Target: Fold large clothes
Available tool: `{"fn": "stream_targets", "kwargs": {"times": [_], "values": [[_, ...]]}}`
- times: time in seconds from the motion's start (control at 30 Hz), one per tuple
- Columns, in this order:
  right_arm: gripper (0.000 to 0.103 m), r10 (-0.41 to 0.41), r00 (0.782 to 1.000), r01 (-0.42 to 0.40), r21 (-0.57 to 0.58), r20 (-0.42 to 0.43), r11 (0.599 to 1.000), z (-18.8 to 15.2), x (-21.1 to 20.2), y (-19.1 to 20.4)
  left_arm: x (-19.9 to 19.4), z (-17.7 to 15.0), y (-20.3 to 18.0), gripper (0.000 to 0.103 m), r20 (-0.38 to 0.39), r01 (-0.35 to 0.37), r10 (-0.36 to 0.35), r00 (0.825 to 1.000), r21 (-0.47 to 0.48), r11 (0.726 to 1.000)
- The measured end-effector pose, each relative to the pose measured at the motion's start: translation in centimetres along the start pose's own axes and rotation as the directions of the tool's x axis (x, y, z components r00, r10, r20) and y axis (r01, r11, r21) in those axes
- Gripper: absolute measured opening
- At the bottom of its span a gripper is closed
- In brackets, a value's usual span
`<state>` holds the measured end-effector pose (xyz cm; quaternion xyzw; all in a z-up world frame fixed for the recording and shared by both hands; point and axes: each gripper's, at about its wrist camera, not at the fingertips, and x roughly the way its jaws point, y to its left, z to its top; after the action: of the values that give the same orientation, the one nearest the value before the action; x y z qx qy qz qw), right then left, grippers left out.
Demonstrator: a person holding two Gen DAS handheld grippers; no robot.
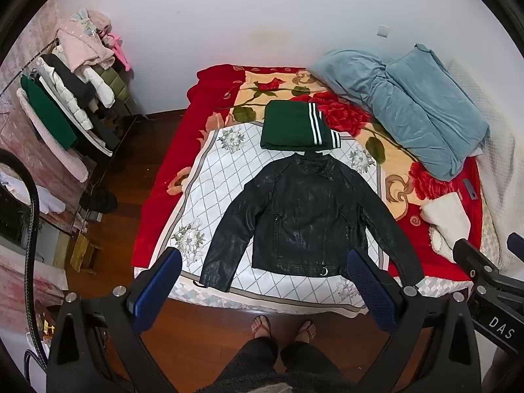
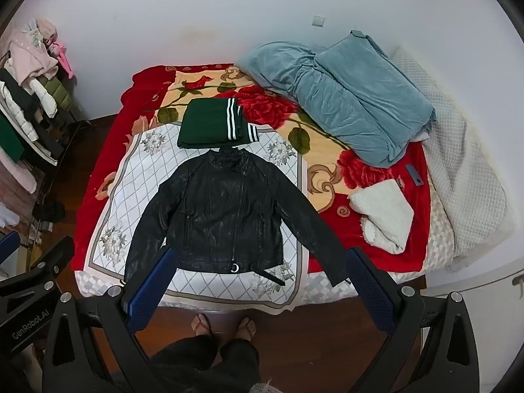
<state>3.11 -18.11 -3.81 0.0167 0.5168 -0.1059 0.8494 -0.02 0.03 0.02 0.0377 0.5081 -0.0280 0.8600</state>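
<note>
A black leather jacket (image 1: 303, 216) lies front-up and flat, sleeves spread, on a white diamond-patterned cloth (image 1: 216, 190) over a red floral blanket (image 1: 163, 177) on the bed. A folded dark green garment with white stripes (image 1: 294, 126) touches its collar. The left gripper (image 1: 262, 290) and right gripper (image 2: 258, 290) hover above the bed's near edge, jaws spread wide, holding nothing.

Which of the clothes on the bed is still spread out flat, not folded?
The black leather jacket, sleeves spread wide. The green striped garment beyond its collar is folded.
</note>
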Motion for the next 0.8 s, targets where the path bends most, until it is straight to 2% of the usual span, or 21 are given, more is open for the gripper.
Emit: {"fn": "stream_targets", "kwargs": {"times": [0.8], "values": [[0.103,-0.006,1.000,0.006,-0.002,0.001,1.000,-0.22,-0.74,-0.27,-0.61,0.32,-0.60,0.103,0.006,-0.002,0.002,1.000,0.005,1.000]]}}
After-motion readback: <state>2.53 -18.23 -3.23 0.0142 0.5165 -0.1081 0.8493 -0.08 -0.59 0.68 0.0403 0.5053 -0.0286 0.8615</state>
